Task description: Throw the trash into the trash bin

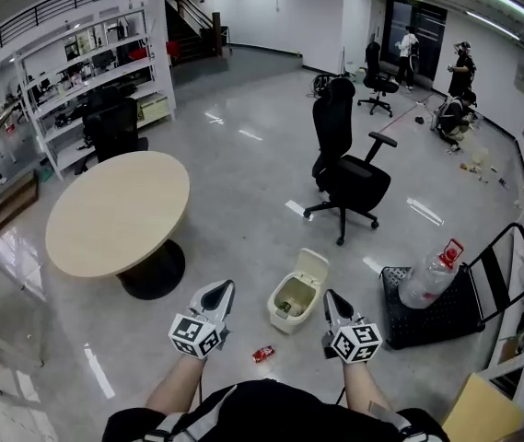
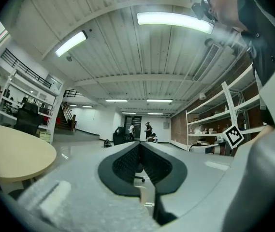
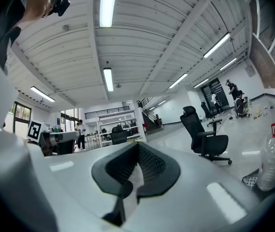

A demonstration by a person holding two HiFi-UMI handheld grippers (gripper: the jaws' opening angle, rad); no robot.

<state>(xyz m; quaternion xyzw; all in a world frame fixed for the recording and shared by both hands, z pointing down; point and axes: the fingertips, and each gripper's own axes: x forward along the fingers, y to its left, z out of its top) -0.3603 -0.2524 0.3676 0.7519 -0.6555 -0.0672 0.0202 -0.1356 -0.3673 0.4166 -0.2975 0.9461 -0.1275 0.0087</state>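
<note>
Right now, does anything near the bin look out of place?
Yes. A small red crumpled scrap lies loose on the grey floor just short of the cream plastic bin, whose lid stands open. A clear plastic bottle with a red cap sits on the black cart nearby, possibly trash too.

Grey, black-padded left hand-held gripper (image 1: 224, 287) and right hand-held gripper (image 1: 329, 296), black top (image 1: 271, 414)

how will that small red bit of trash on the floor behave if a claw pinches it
The red trash looks small and crumpled, so it is probably light and squashy. It lies low on the glossy floor, so it may skid away when nudged.
</note>
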